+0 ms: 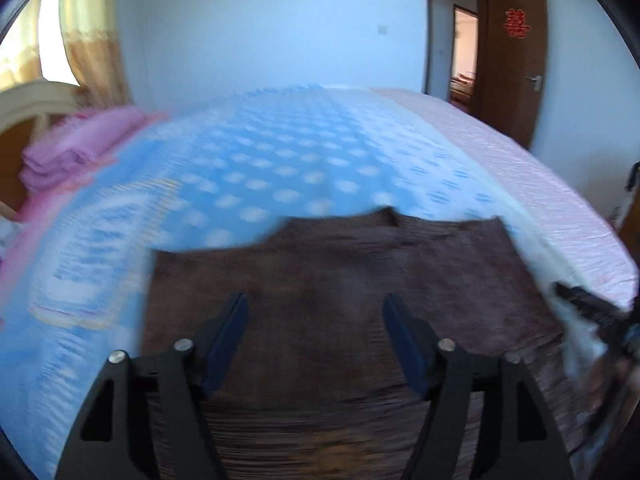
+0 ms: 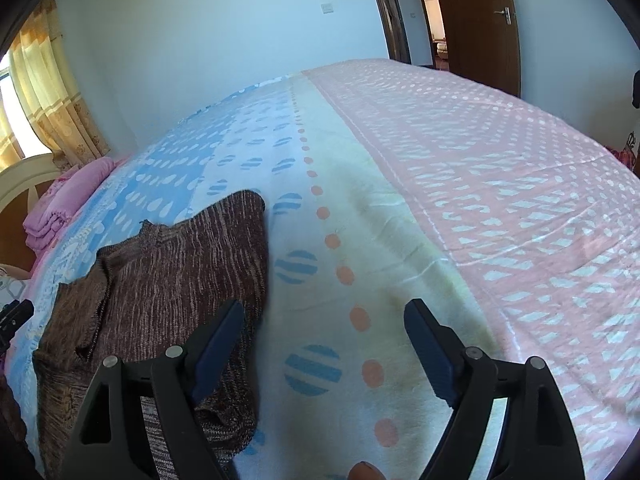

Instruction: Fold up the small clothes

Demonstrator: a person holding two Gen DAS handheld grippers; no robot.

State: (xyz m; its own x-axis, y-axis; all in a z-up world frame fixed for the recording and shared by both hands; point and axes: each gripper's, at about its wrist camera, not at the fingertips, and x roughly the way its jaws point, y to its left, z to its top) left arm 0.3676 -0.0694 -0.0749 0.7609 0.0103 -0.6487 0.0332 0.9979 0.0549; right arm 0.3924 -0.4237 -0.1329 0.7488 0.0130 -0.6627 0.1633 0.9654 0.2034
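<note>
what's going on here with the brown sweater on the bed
A person holding a gripper in each hand is folding a brown knitted sweater laid out on a bed with a blue and pink dotted bedspread. The left gripper hovers over the sweater, jaws wide apart and empty. The right gripper is also open, over the sweater's right edge and the bare bedspread. Neither holds the sweater. Folded pink bedding sits by the headboard.

L wrist cam: close above brown sweater, facing door. R wrist cam: beside it, over bedspread. Both share sweater, bed.
</note>
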